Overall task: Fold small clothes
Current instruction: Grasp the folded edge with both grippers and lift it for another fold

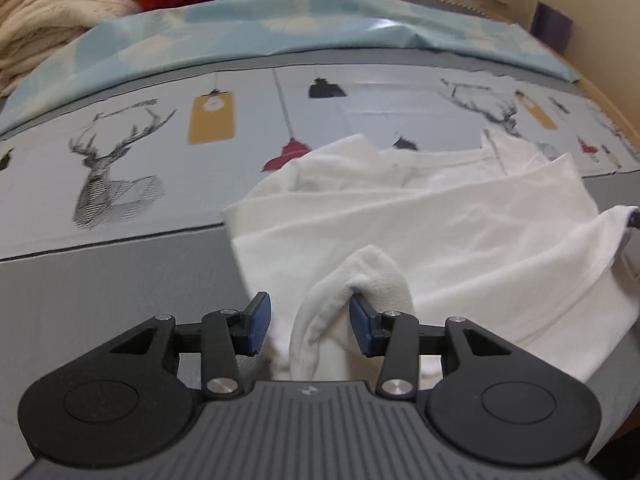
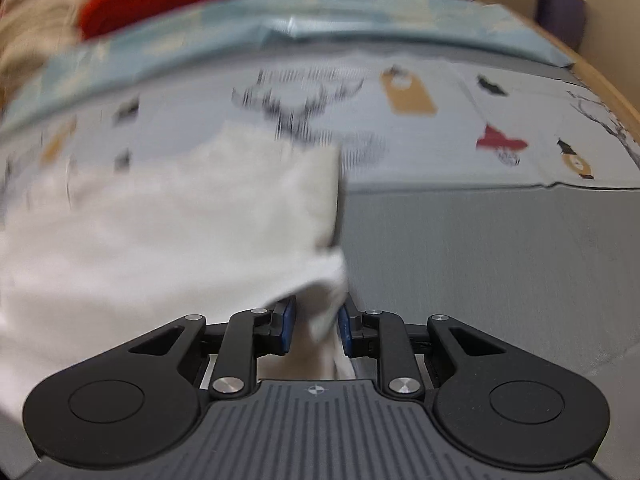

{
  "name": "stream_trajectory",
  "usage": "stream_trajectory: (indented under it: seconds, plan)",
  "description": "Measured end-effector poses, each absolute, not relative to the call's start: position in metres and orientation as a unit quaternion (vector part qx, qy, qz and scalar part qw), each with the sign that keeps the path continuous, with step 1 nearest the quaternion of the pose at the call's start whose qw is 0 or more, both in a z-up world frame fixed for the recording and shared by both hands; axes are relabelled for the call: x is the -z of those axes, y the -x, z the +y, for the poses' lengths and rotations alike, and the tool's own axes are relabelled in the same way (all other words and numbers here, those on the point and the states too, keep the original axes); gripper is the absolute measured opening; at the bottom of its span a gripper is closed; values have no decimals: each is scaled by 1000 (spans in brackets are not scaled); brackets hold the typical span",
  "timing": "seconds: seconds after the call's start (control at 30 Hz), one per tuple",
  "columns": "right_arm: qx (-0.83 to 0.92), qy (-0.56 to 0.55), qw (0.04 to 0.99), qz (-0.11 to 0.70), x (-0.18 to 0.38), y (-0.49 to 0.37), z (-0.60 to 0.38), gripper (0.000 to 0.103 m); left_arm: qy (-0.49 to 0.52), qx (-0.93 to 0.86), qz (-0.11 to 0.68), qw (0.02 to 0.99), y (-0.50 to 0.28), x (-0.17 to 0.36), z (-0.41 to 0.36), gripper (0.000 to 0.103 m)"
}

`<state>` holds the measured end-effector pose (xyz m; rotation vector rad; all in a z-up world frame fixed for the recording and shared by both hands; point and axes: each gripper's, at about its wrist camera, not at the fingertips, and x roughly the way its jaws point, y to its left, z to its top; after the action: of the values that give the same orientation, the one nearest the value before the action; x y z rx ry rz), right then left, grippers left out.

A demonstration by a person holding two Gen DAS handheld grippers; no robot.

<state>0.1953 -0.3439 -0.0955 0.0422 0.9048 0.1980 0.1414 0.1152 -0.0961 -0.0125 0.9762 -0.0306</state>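
- my left gripper (image 1: 310,322) stands open; a fold of the white garment (image 1: 420,232) bunches between its blue pads (image 1: 258,322), brushing one pad, not pinched.
- my right gripper (image 2: 314,326) is partly open, a corner of the same garment between its pads; the blur hides whether they press it.
- the garment lies rumpled on the grey bed cover (image 1: 100,292), near its front edge, reaching onto the deer-print sheet (image 1: 112,168).
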Motion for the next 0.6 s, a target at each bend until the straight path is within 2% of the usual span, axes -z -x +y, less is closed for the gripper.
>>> stream_trajectory:
  seconds: [0.17,0.2,0.23,0.33,0.47,0.5,0.6]
  plan:
    - [-101,-97,898,418,85,-216,-352,24,8,44,491,870,-160,111,114,47]
    - [-101,-105,897,417,85,-220,-352,24,8,57,495,867,-162,114,114,30]
    - [-100,-113,896,417,86,-225,-353,24,9,76,499,863,-165,115,114,6]
    - [-99,-123,895,417,89,-237,-352,24,17,75,474,877,-167,107,126,6]
    - [-83,-146,903,396,88,-251,-356,24,188,-29,444,875,-171,106,185,6]
    - [-69,-164,906,385,87,-255,-361,24,198,-38,459,865,-173,112,189,6]
    - [-20,-225,905,361,87,-263,-380,24,143,-31,503,852,-180,124,173,8]
